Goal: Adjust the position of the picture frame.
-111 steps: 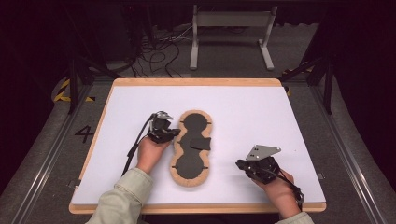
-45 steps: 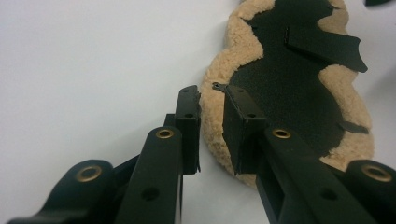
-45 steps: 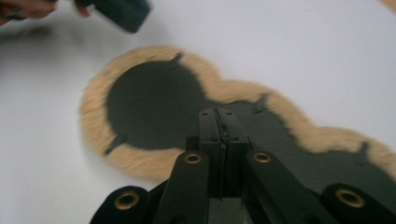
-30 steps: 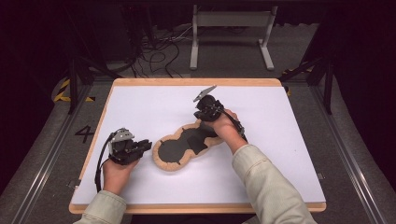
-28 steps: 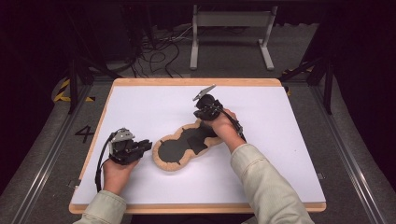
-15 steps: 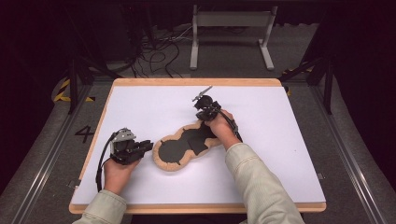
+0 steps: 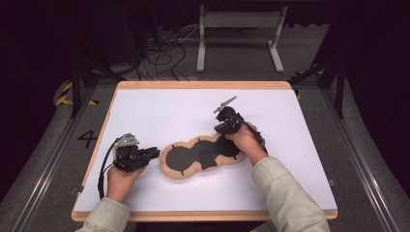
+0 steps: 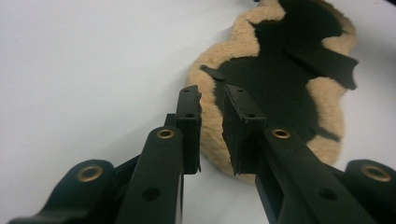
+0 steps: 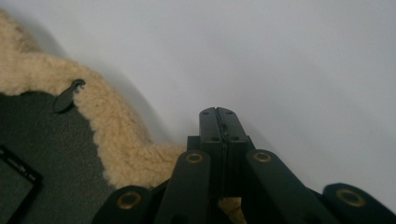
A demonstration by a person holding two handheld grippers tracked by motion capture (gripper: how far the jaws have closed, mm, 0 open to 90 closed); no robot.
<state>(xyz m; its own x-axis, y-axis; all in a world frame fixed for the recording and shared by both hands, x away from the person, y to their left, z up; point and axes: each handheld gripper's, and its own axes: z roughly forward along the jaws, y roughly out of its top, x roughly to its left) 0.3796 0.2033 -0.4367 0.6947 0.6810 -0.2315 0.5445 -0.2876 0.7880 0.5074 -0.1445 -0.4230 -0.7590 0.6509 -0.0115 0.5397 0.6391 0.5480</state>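
The sheepskin pad [image 7: 200,155] lies near the middle of the white board [image 7: 159,108], a peanut-shaped piece with a tan fleece border and a dark inner face turned up. It sits at a slant, one lobe toward the person's left and nearer them, the other lobe farther off toward the right. A small dark flap [image 7: 209,159] lies on the dark face near the waist of the pad.

The left gripper [image 7: 151,154] rests on the board just beside the pad's near-left lobe, pointing at it. In the left gripper view its jaws stand a little apart, with the fleece rim [image 8: 212,126] of the pad showing in the gap beyond them; whether the pads press on that rim I cannot tell from here. A black cable [image 7: 104,166] loops from the gripper back along the left hand [image 7: 121,176].

The right gripper [image 7: 225,126] is at the pad's far-right lobe, tilted downward, the right hand [image 7: 244,140] resting over that lobe's edge. In the right gripper view its jaws are pressed fully together with nothing visible between them, and the fleece border [image 9: 116,144] runs close alongside and under them. A small dark tab [image 9: 65,97] sticks out of the fleece a little farther along the same edge.
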